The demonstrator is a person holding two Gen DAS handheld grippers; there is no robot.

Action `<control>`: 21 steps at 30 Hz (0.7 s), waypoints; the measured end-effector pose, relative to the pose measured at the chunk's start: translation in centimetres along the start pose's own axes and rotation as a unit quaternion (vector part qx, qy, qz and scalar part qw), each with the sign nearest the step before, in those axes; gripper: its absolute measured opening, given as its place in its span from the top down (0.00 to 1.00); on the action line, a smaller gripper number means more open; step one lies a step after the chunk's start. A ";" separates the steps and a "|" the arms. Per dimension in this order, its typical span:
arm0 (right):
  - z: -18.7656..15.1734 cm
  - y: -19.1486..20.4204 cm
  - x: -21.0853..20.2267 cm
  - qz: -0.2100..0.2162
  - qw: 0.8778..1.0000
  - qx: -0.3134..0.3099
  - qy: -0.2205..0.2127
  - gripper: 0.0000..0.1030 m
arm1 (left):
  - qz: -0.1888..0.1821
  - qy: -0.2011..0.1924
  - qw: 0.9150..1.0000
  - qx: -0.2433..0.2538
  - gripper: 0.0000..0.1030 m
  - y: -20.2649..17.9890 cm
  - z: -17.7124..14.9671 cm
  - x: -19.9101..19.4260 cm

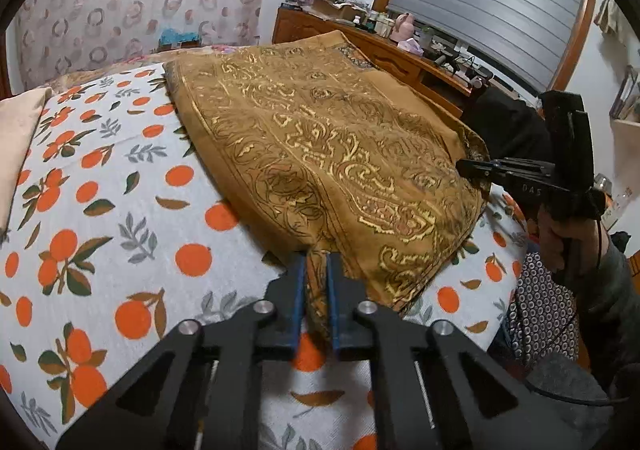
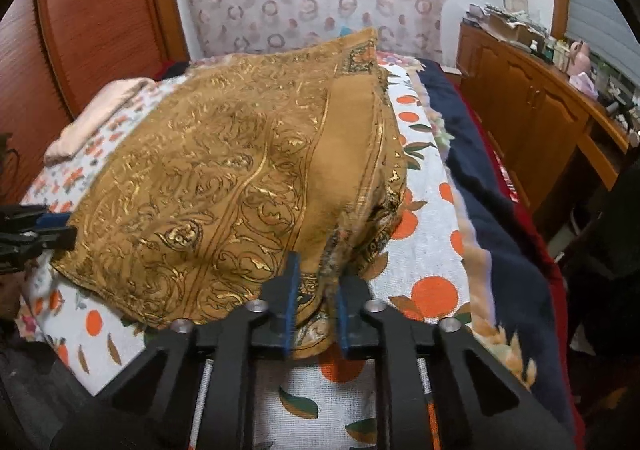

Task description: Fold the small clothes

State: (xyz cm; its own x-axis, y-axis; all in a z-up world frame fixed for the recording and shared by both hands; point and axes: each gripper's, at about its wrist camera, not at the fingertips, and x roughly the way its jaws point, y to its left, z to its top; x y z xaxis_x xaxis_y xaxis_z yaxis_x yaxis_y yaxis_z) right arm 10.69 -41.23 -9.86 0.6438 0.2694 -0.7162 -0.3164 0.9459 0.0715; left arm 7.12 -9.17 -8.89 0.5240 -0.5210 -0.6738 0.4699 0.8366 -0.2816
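Brown garment (image 1: 320,154) with gold print lies on the bed's orange-print sheet (image 1: 100,218), still spread wide, so I judge the folding barely started. I have the left tool (image 1: 316,290) clamped on its near corner at 6 o'clock. Right tool (image 2: 316,290) pinches the other near corner, bunched there. Lifting and folding over still remain.

Light: soft, even indoor brightness
Glare: gold print glints mid-frame
Edges: fisheye bending, black corners
Blur: slight, right view
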 end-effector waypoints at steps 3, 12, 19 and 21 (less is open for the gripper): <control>0.2 -0.4 -0.7 0.016 1.000 0.011 -0.022 0.99 | -0.007 -0.027 1.000 0.001 0.98 -0.3 0.9 -1.2; 4.2 -0.6 -4.0 0.036 0.994 0.025 -0.103 1.00 | -0.014 -0.103 0.995 0.003 0.98 0.1 7.3 -4.1; 8.9 -0.2 -3.5 0.025 0.992 -0.003 -0.127 1.00 | -0.008 -0.127 0.992 -0.010 0.98 2.2 11.8 -3.5; 10.1 -0.3 -3.0 0.023 0.991 -0.008 -0.129 1.00 | -0.005 -0.129 0.991 -0.017 0.98 3.0 13.0 -3.0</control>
State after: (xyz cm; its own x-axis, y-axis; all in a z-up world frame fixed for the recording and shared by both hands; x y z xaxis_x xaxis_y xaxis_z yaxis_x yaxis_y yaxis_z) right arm 15.87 -40.51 -0.77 0.7840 0.3521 -0.5112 -0.3597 0.9289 0.0880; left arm 16.17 -7.31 1.21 0.6862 -0.5513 -0.4746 0.4538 0.8343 -0.3130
